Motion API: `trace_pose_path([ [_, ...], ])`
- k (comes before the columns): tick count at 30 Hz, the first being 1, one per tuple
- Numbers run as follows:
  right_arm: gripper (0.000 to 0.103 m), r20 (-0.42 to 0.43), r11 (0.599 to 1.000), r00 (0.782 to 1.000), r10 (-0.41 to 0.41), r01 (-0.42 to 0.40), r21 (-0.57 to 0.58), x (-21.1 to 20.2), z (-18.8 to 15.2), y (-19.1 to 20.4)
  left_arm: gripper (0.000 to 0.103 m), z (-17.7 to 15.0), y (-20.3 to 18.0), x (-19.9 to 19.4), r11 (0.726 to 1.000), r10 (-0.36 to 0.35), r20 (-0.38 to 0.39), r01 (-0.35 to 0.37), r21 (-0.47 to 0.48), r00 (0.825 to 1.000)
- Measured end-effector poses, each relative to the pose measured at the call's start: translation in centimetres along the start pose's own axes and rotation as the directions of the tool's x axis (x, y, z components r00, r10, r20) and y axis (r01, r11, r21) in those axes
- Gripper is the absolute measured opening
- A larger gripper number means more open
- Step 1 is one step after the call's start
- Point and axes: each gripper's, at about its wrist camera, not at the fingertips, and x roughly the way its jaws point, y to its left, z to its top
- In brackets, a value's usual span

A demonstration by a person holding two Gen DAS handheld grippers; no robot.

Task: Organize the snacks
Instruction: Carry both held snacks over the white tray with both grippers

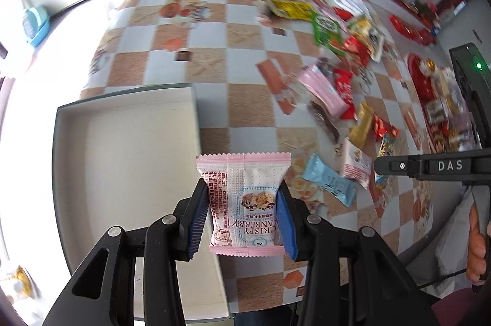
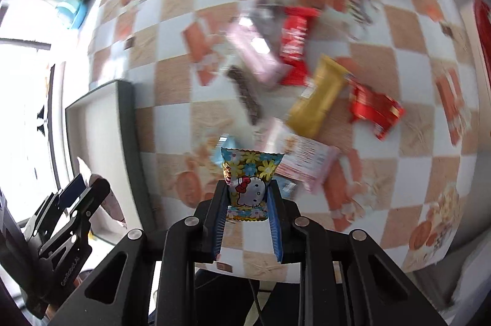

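Observation:
My left gripper (image 1: 244,203) is shut on a pink-and-white Crispy Cranberry packet (image 1: 245,200), held above the right edge of an empty shallow grey-rimmed box (image 1: 125,148). My right gripper (image 2: 248,197) is shut on a small Hello Kitty flowered packet (image 2: 248,182), held above the checkered table near its front edge. The box also shows in the right wrist view (image 2: 122,117) at the left, with the left gripper (image 2: 76,191) over it. The right gripper shows in the left wrist view (image 1: 380,166) at the right.
Several loose snack packets lie scattered on the checkered tablecloth: a gold one (image 2: 319,99), red ones (image 2: 294,37), a pink one (image 2: 257,56), a light blue one (image 1: 330,180), green (image 1: 326,28) and yellow (image 1: 291,8) farther back. A red tray with snacks (image 1: 429,86) sits at the right.

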Motion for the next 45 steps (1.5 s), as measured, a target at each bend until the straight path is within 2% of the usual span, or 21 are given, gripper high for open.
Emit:
trace_pose_path([
  [6, 0.026, -0.025, 0.99, 1.0, 0.0, -0.003, -0.141, 0.3, 0.9, 6.2, 0.045, -0.9, 3.3, -1.1, 0.995, 0.023, 0.028, -0.02, -0.096, 0.999],
  [8, 0.026, -0.042, 0.985, 0.999, -0.004, -0.003, -0.174, 2.0, 2.6, 6.7, 0.045, -1.2, 4.4, -1.4, 0.992, 0.033, 0.035, -0.028, -0.122, 0.999],
  [13, 0.026, -0.077, 0.958, 0.997, 0.003, -0.024, -0.286, 4.1, 3.4, 10.5, 0.045, -2.6, 7.3, -2.1, 0.979, 0.061, 0.04, -0.052, -0.197, 0.997],
  [22, 0.026, -0.152, 0.897, 0.988, 0.024, -0.088, -0.433, 7.5, 2.6, 17.1, 0.045, -6.1, 12.4, -2.3, 0.945, 0.142, -0.004, -0.136, -0.296, 0.99],
  [30, 0.026, -0.25, 0.864, 0.968, -0.031, -0.1, -0.493, 11.7, 0.3, 18.5, 0.045, -8.5, 14.2, -0.4, 0.929, 0.15, -0.075, -0.167, -0.33, 0.986],
  [41, 0.026, -0.298, 0.871, 0.952, -0.068, -0.089, -0.483, 13.9, -0.5, 17.0, 0.046, -9.2, 13.6, 2.0, 0.943, 0.144, -0.147, -0.181, -0.279, 0.979],
  [42, 0.026, -0.298, 0.866, 0.951, -0.078, -0.083, -0.493, 14.6, -0.2, 18.4, 0.046, -9.2, 13.6, 2.1, 0.945, 0.144, -0.15, -0.181, -0.274, 0.978],
  [45, 0.027, -0.305, 0.867, 0.948, -0.091, -0.076, -0.493, 15.5, 0.1, 18.8, 0.048, -9.2, 13.4, 2.2, 0.948, 0.152, -0.147, -0.187, -0.259, 0.977],
])
